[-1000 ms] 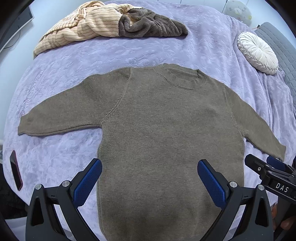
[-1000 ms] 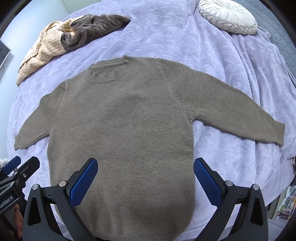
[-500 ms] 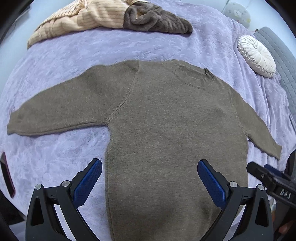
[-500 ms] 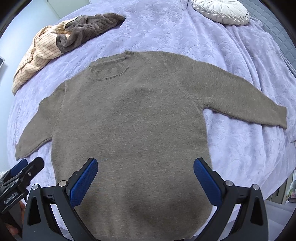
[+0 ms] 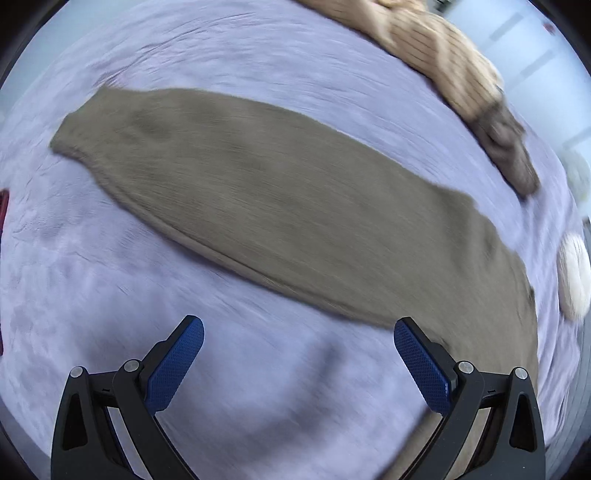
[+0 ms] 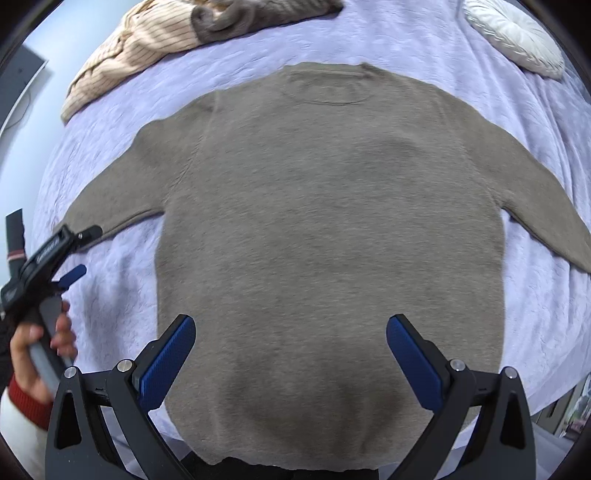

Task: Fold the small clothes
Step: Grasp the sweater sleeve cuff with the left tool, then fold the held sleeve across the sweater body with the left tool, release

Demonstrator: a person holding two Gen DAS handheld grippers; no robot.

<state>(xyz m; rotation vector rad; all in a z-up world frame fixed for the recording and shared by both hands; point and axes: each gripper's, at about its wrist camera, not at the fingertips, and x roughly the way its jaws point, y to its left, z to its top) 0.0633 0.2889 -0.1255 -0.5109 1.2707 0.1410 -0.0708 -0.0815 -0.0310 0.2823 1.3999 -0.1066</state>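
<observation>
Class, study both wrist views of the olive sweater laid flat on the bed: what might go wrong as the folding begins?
1. The left gripper is open over bare bedspread short of the sleeve; closing now may pinch the cover instead.
2. That view is blurred, so a hurried grab could miss the sleeve.
3. The sweater hem reaches the bed's edge; a tug may slide it off.

Bedroom, home: bed (image 6: 461,85) wearing lilac quilted cover, round white cushion (image 6: 517,37) sitting near its edge, knitwear pile (image 6: 177,33) lying at far side w/ taupe sweater (image 6: 332,221) spread out.
</observation>
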